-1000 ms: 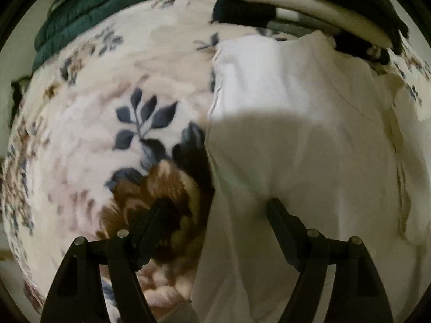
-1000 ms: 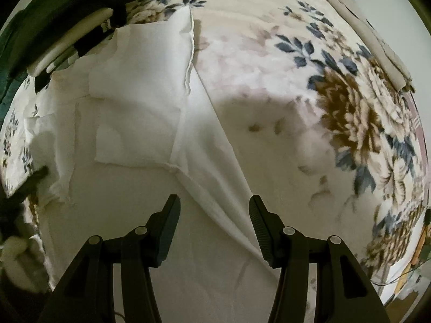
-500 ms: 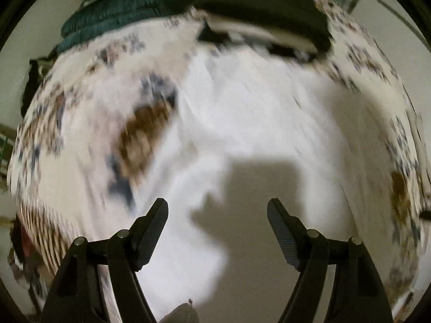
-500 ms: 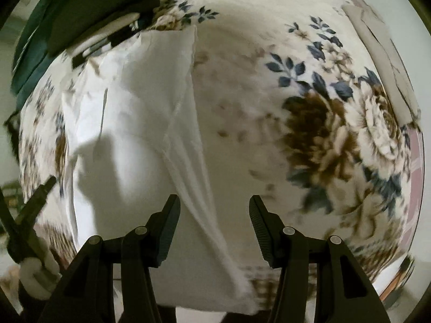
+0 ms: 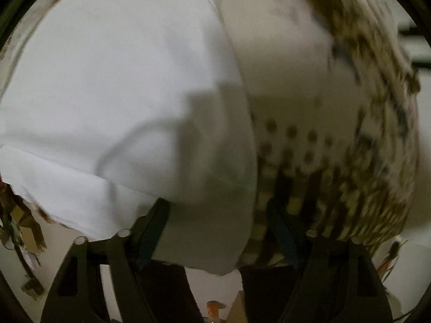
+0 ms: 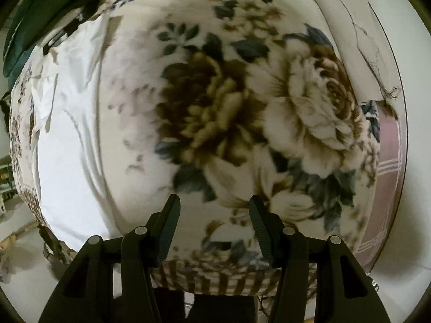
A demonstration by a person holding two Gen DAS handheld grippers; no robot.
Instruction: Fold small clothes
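A white garment (image 5: 121, 80) lies spread on a floral blanket (image 5: 350, 94), its lower hem hanging over the blanket's near edge. My left gripper (image 5: 218, 215) is open and empty, right at that hem near the garment's bottom right corner. In the right wrist view the garment (image 6: 67, 140) lies at the far left, partly folded at its top. My right gripper (image 6: 214, 215) is open and empty over the bare floral blanket (image 6: 242, 107), well right of the garment.
Dark green and black folded fabrics (image 6: 40, 8) lie at the blanket's far left corner. A folded cream cloth (image 6: 350, 27) lies along the right edge. The blanket's fringed near edge (image 6: 215, 280) drops to a pale floor. Cardboard clutter (image 5: 24, 228) sits lower left.
Both grippers have pulled back toward the blanket's near edge. The left swung down to the garment's hem; the right shifted right, off the garment and over the bare blanket. Both stayed open.
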